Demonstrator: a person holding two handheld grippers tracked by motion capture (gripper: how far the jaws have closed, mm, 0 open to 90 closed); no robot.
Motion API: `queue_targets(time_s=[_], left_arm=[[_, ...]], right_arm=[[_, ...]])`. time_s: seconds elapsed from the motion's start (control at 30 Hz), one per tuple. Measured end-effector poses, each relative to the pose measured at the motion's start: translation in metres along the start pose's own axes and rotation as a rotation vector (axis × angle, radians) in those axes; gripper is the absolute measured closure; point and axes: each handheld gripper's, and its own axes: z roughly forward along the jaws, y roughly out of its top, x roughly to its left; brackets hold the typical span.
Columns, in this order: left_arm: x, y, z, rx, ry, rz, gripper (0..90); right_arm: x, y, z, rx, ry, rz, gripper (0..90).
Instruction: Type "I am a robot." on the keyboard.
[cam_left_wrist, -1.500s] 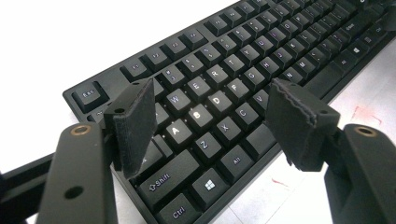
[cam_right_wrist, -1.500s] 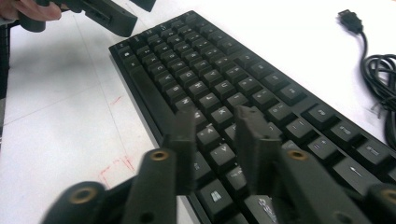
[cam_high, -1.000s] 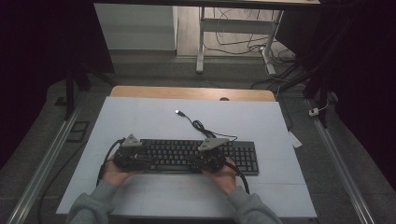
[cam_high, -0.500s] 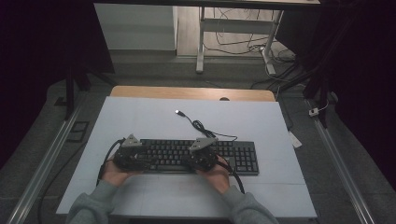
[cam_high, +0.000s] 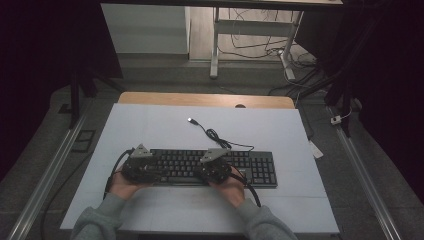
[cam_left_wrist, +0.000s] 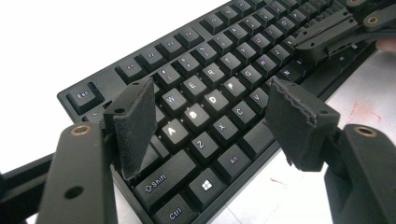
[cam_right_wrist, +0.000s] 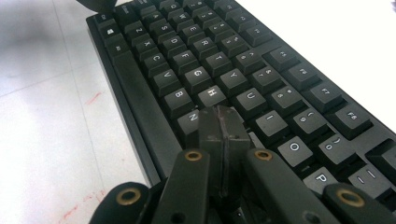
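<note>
On white worktop (cam_high: 165, 125), near front edge: black keyboard (cam_high: 250, 162) lying flat, long side across, its cable (cam_high: 212, 134) trailing toward far side. Left hand-held gripper (cam_left_wrist: 212, 116): jaws released, spread wide above A-S-D key area, nothing between pads. Right hand-held gripper (cam_right_wrist: 223, 122): jaws clenched pad to pad, empty, tips at J key area, beside H and N.

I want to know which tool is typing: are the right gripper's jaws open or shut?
Shut: the right gripper has its two pads pressed together, empty, tip over the keyboard around J.
</note>
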Motion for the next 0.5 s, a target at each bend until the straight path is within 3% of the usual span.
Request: queue_targets(time_s=[0.27,0.5], left_arm=[[0.000,0.000,-0.001,-0.003,0.003,-0.001,33.6],[0.000,0.000,-0.001,-0.007,0.003,-0.004,33.6]], right_arm=[[0.001,-0.001,0.000,0.009,-0.011,-0.009,89.8],[-0.006,-0.001,-0.019,-0.047,-0.025,0.032,89.8]])
